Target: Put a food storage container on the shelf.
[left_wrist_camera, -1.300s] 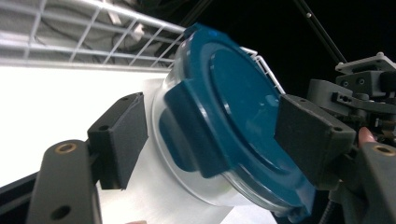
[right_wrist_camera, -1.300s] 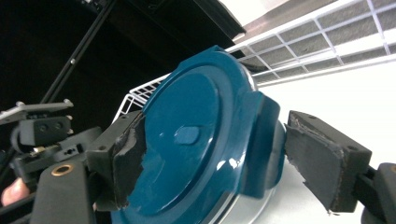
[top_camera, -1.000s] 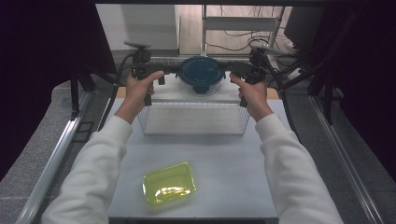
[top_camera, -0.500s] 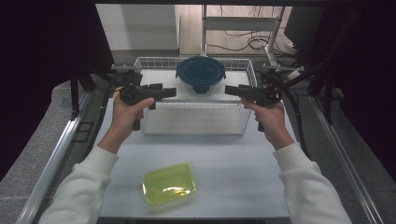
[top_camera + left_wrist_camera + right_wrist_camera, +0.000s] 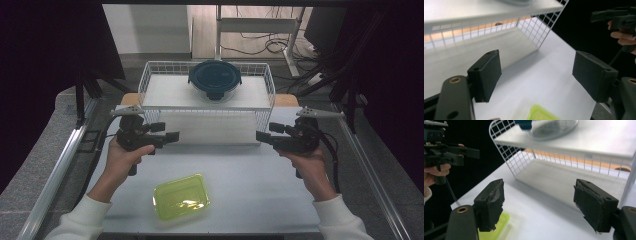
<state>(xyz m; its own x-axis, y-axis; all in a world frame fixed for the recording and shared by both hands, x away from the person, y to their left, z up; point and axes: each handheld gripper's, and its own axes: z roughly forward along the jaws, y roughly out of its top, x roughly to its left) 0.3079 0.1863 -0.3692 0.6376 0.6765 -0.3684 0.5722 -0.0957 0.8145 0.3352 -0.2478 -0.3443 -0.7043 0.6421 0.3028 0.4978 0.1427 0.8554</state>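
From above, my left gripper (image 5: 167, 135) and right gripper (image 5: 263, 136) face each other over the table (image 5: 240, 185), fingers apart and empty; the green box (image 5: 181, 197) lies near me, between them. Along my left fingers (image 5: 486, 72), the box's corner (image 5: 541, 114) peeks below. Along my right fingers (image 5: 490, 202), it sits behind the left pad (image 5: 499, 225).

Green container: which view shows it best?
High view: the green container lies whole on the table, near the front edge, between both hands. The left gripper view catches just a corner of it at the bottom edge; the right gripper view shows one end, partly hidden behind a pad of the tongs.
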